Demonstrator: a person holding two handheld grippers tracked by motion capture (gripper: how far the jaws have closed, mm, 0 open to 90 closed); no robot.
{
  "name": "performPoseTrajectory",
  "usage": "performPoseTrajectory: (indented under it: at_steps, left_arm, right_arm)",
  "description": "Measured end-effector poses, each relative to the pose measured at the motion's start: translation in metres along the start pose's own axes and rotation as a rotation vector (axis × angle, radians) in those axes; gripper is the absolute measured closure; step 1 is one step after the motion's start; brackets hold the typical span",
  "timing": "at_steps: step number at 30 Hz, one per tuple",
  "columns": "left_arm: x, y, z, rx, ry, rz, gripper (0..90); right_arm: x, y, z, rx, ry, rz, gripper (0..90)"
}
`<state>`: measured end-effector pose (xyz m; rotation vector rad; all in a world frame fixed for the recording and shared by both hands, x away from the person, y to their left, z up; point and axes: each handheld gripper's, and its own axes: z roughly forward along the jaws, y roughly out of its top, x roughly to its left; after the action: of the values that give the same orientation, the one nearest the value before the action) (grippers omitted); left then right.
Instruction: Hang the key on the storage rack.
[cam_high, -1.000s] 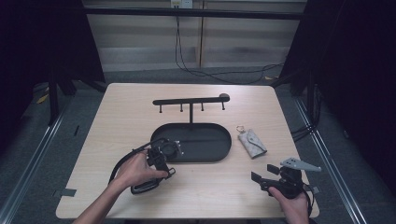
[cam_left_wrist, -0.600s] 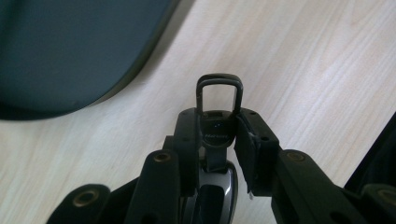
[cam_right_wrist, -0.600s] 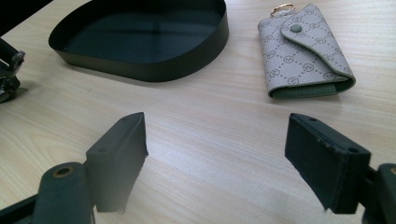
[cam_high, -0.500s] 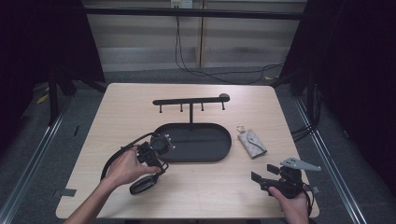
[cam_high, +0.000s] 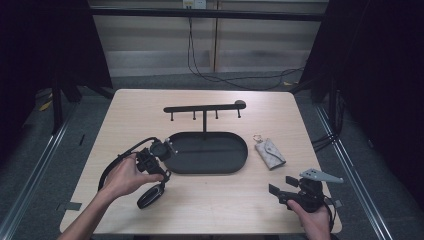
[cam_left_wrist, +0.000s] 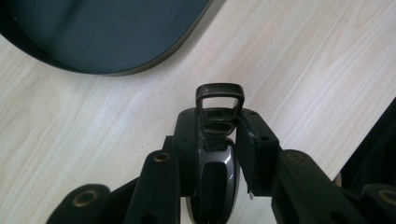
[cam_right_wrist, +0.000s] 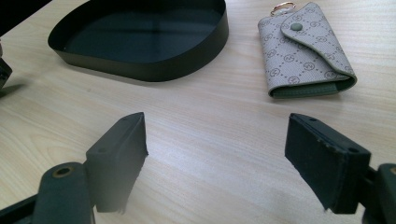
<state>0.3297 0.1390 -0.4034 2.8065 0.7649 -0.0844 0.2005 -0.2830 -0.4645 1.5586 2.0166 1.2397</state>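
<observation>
My left gripper (cam_left_wrist: 212, 140) has its fingers closed on a dark car key fob (cam_left_wrist: 214, 154), metal loop foremost, above the surface (cam_high: 210, 200) beside the black oval tray (cam_high: 207, 152). My right gripper (cam_right_wrist: 215, 154) rests with fingers wide apart, empty, near the patterned key pouch (cam_right_wrist: 306, 49).

We see bare table (cam_high: 210, 200) between the two hands; ahead, the black oval tray (cam_high: 207, 170), its hook stand (cam_high: 204, 107) and a key pouch (cam_high: 270, 154) block the middle.
</observation>
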Motion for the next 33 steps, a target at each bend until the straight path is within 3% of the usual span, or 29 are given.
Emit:
performPoseTrajectory:
  at_steps: [20, 33]
  left_arm:
    - [0.01, -0.008, -0.037, -0.032, 0.049, -0.05, 70.5]
    - [0.011, -0.01, -0.06, -0.03, 0.085, -0.039, 70.6]
  right_arm:
    - [-0.001, 0.0, 0.002, 0.005, 0.003, 0.01, 20.1]
    - [-0.002, 0.0, 0.002, 0.011, -0.005, 0.014, 20.0]
